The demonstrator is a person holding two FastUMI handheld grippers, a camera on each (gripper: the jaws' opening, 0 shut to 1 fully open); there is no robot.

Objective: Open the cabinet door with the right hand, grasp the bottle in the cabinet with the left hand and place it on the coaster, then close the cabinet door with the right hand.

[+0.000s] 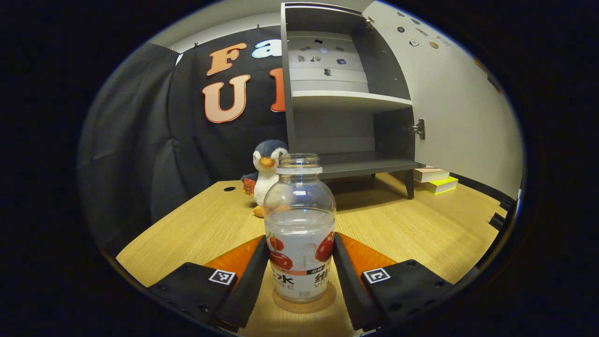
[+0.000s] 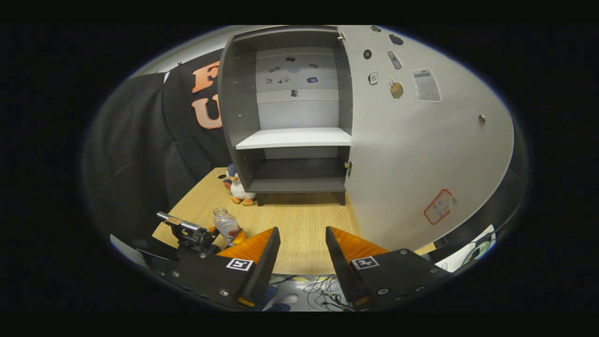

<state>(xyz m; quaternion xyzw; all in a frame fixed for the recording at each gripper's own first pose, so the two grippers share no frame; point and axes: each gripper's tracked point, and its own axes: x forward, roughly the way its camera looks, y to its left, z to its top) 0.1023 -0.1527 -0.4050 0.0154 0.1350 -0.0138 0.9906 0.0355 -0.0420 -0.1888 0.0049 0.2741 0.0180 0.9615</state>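
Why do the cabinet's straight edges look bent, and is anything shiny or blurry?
Left gripper view: the fisheye lens bows the cabinet and its open door; small highlights glint on the sharply focused bottle, which casts a soft shadow on the table. Right gripper view: dimmer, the door bulges strongly, the bottle looks tiny.

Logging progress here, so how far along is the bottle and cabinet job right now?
Done: cabinet door stands wide open, and the bottle is out, standing on the coaster. In hand: left gripper brackets the bottle. Left: release it, then the open right gripper closes the door.
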